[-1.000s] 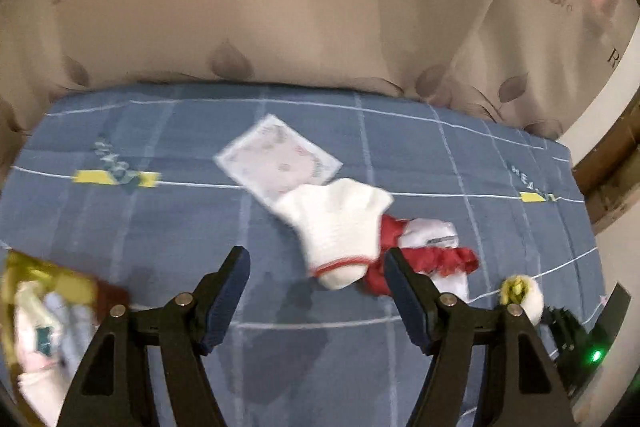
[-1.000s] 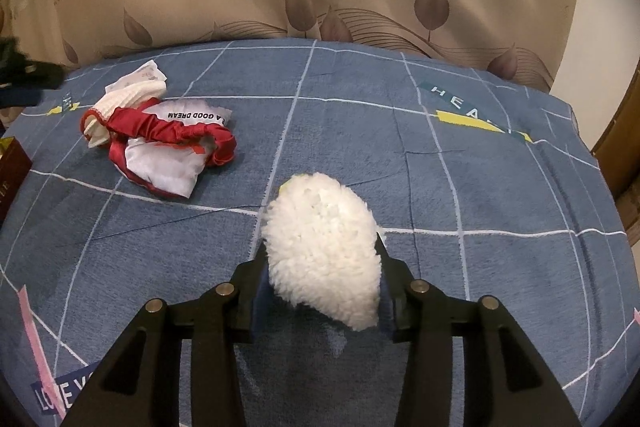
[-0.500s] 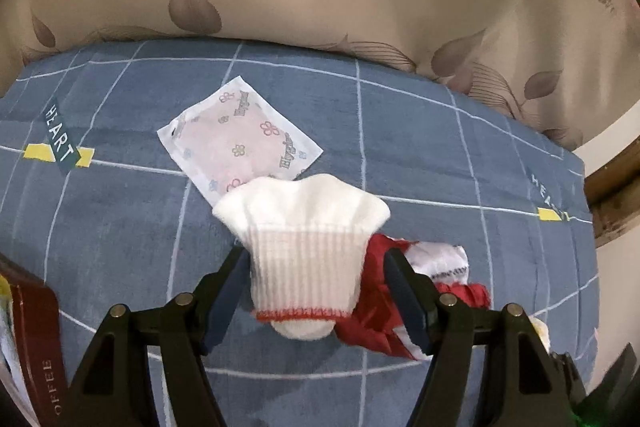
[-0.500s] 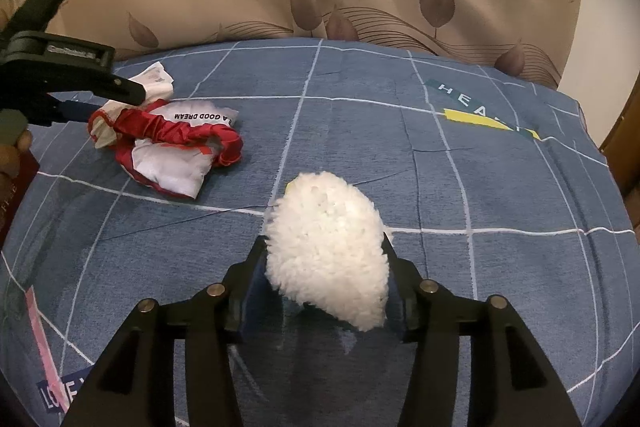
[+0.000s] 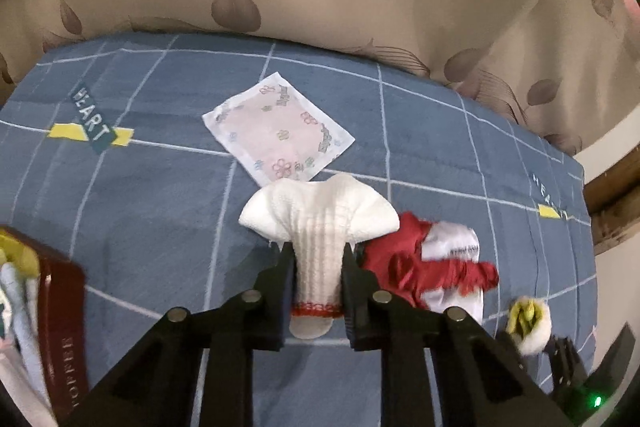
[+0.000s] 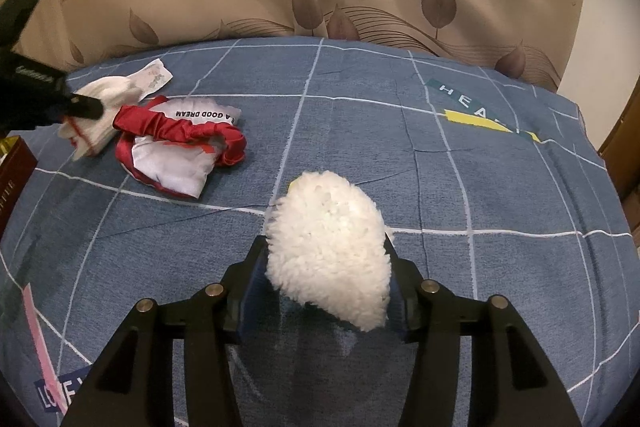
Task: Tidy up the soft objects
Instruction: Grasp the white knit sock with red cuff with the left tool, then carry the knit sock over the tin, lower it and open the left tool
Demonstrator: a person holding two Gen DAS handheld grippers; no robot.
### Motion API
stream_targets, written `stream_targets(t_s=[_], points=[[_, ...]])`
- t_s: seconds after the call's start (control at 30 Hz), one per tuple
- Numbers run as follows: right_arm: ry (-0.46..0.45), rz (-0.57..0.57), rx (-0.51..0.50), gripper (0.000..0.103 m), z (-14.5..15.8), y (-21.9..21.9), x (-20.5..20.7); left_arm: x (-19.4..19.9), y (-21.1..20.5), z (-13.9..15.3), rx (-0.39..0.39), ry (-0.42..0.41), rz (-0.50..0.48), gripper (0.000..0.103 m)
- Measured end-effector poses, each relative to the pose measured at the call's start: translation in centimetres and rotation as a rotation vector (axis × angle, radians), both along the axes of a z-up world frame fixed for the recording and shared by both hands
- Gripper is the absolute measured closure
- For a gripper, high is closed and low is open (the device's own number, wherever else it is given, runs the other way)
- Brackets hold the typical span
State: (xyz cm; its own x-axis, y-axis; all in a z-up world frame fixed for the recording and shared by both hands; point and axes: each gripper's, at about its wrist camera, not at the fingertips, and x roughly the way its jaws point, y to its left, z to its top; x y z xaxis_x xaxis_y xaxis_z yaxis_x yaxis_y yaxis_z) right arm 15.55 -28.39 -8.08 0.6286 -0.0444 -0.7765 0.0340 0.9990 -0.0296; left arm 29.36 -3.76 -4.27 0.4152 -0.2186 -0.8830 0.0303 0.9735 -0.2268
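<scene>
Left wrist view: left gripper (image 5: 316,269) is closing, pads pinching the one white glove (image 5: 318,223) at its ribbed cuff, long axis running away from the gripper, just beside one red-and-white cloth (image 5: 432,267) and touching one flat packet (image 5: 278,131). Right wrist view: right gripper (image 6: 324,267) clasps one fluffy white piece (image 6: 328,247), well apart from that cloth, so the left hand is nearer.

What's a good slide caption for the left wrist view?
Left hand-held gripper closing on a white knit glove beside red-and-white cloth on the blue bedsheet.
</scene>
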Motion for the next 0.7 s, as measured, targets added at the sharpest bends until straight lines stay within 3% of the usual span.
stream_targets(t_s=[0.33,0.7], points=[[0.002,0.001,-0.012,0.052,0.0,0.0,0.0,-5.3,0.5,4.2,0.054,-0.084,-0.107,0.083],[0.000,0.000,-0.017,0.051,0.0,0.2,0.0,-10.2,3.6,9.4,0.119,-0.135,-0.144,0.083]])
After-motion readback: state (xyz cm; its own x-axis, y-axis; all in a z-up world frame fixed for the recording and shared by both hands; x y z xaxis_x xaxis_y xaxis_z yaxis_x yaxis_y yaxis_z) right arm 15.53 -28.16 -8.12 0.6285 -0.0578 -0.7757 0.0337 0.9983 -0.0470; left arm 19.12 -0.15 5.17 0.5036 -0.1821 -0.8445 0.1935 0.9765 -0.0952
